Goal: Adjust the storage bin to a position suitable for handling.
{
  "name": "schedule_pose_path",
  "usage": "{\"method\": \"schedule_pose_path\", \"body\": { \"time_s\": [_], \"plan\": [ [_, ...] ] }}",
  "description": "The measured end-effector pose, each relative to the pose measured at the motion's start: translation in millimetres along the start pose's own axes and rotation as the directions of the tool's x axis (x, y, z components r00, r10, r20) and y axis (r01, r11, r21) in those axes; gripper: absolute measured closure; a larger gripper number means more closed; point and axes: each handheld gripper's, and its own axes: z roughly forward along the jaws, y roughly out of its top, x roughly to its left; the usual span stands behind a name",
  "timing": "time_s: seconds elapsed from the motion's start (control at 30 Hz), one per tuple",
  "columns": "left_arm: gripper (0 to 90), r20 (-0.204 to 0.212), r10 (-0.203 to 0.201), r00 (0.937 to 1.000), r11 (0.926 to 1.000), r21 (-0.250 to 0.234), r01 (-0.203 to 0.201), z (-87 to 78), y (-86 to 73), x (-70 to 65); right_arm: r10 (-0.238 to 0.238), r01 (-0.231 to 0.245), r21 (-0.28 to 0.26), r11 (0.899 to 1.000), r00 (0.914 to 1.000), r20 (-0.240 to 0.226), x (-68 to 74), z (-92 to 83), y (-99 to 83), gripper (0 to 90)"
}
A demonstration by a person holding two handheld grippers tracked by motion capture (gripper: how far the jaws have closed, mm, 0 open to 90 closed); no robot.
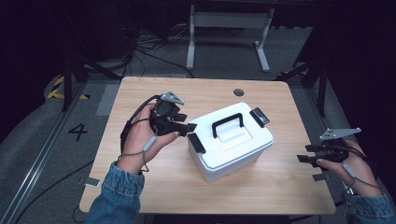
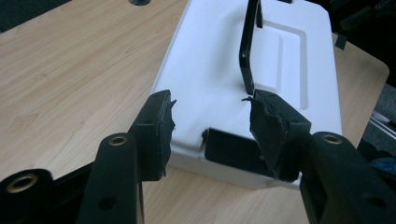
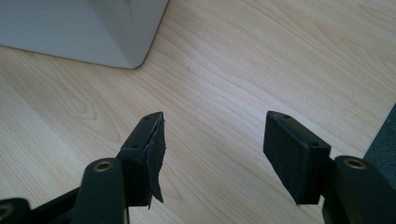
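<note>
A white lidded box (image 1: 233, 149) stands in the middle of the wooden table, with a black carry handle (image 1: 227, 124) upright on its lid and a black latch at each end. My left gripper (image 1: 183, 129) is open just left of the box, its jaws on either side of the near latch (image 2: 231, 150) without touching it. In the left gripper view the white lid (image 2: 205, 65) and handle (image 2: 247, 51) stretch away beyond the jaws. My right gripper (image 1: 309, 158) is open near the table's right edge, apart from the box (image 3: 84, 28), with bare wood between its jaws.
The table (image 1: 154, 186) has a round cable hole (image 1: 238, 92) at the back centre. Its right edge (image 1: 322, 182) lies just under the right hand. On the floor behind are cables and a white desk frame (image 1: 229, 28).
</note>
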Motion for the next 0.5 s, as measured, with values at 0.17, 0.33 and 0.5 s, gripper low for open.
{"method": "schedule_pose_path", "body": {
  "time_s": [0.17, 0.33, 0.5],
  "plan": [
    [49.1, 0.025, 0.010, 0.9996, 0.9999, -0.010, -0.010, 12.7, 15.5, -5.7, 0.010, -0.010, 0.007, 1.000, 0.9997, -0.023, -0.9, 3.2, -3.4, 39.1],
    [49.3, 0.040, 0.018, 0.9991, 0.9998, -0.014, -0.017, 23.6, 27.8, -10.4, 0.011, -0.012, -0.012, 1.000, 0.9993, -0.036, -2.1, 4.1, -3.4, 40.4],
    [49.4, 0.069, 0.012, 0.9975, 0.9999, -0.009, -0.012, 35.1, 35.3, -12.5, 0.022, -0.023, -0.008, 1.000, 0.9992, -0.033, -2.3, 4.1, -3.1, 39.8]
  ]
}}
